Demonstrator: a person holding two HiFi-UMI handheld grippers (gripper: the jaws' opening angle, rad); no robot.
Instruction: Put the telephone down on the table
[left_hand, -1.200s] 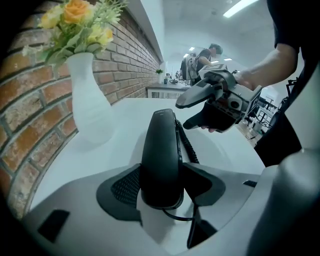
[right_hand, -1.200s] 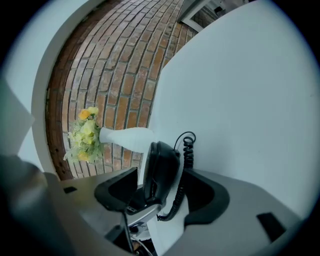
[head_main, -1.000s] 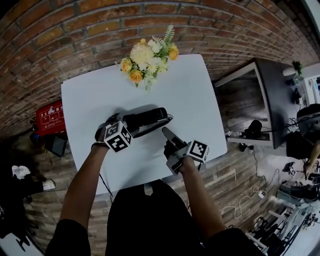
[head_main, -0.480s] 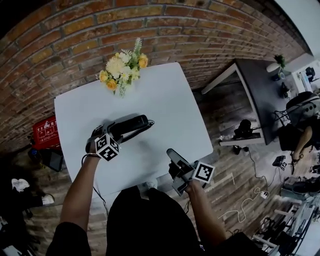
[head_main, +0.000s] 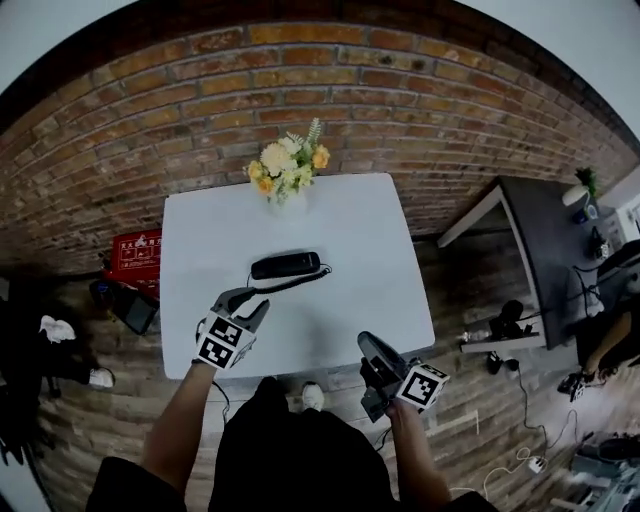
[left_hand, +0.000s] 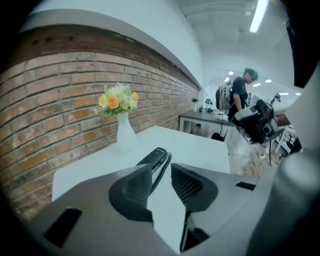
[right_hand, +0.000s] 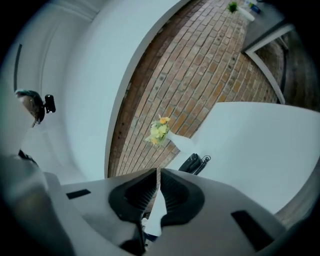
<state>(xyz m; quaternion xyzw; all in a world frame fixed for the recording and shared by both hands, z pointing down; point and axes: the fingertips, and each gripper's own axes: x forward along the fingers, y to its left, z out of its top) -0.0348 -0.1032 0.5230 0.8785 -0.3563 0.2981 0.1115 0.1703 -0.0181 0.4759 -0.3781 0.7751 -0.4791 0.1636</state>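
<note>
Near the middle of the white rectangular surface (head_main: 350, 230), somewhat toward its far edge, lay the black plastic telephone handset (head_main: 287, 265), flat and free of both tools, its coiled black cord (head_main: 300, 282) trailing toward the near edge. The left tool (head_main: 252, 303) hung over the near-left part of the surface, its jaws partly apart and closing with nothing between them. The right tool (head_main: 372, 345) was off the near edge, its jaws closing and almost met on nothing.

The handset appeared rigid, light and smooth-shelled, so probably somewhat slippery. Its narrow middle looked the best place to take hold, and the cord would likely drag.

No brand was readable on the handset. A red box (head_main: 135, 255) on the floor beyond the left edge bore white writing too small to read.
</note>
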